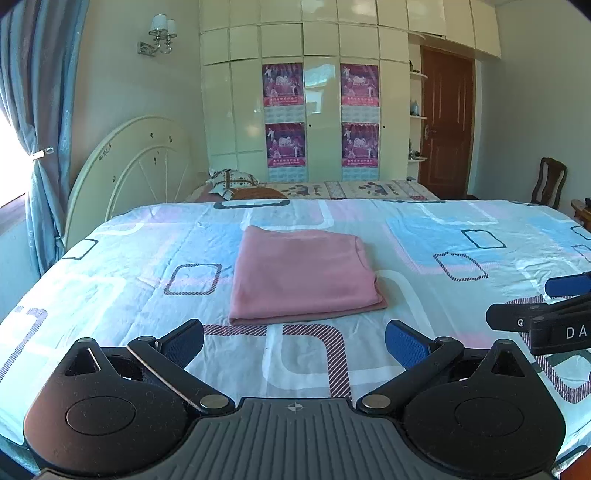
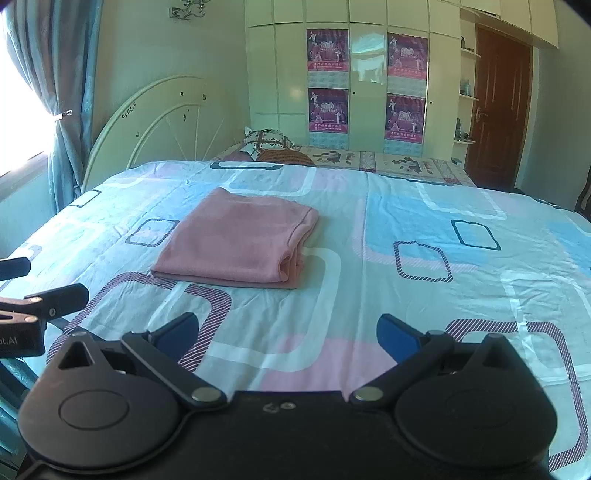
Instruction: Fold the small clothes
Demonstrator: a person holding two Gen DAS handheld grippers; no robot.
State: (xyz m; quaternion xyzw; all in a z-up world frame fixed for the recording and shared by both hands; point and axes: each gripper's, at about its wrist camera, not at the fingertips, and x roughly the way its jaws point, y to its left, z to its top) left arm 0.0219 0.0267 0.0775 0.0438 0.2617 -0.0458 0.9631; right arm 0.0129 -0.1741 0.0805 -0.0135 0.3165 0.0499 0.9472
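The pink garment (image 1: 303, 273) is lying folded into a neat rectangle on the patterned bedsheet (image 1: 443, 236), apparently finished; the left gripper (image 1: 293, 345) and right gripper (image 2: 288, 339) are hovering just short of it, jaws spread, gripping nothing.

— What is in this room?
— A big bed (image 1: 424, 258) with a sheet of blue, pink and white squares. At its far left corner stands a round cream headboard (image 1: 136, 162).
— And behind it?
— A tall cream wardrobe (image 1: 321, 110) with four pink posters (image 1: 283, 85) on its doors. A pillow (image 1: 232, 181) lies beyond the bed's far edge.
— Is there a door?
— Yes, a brown door (image 1: 447, 125) on the right, with a wooden chair (image 1: 550, 181) near it.
— Where does the light come from?
— A bright window on the left, beside a blue curtain (image 1: 37, 122). A wall lamp (image 1: 160, 33) hangs above.
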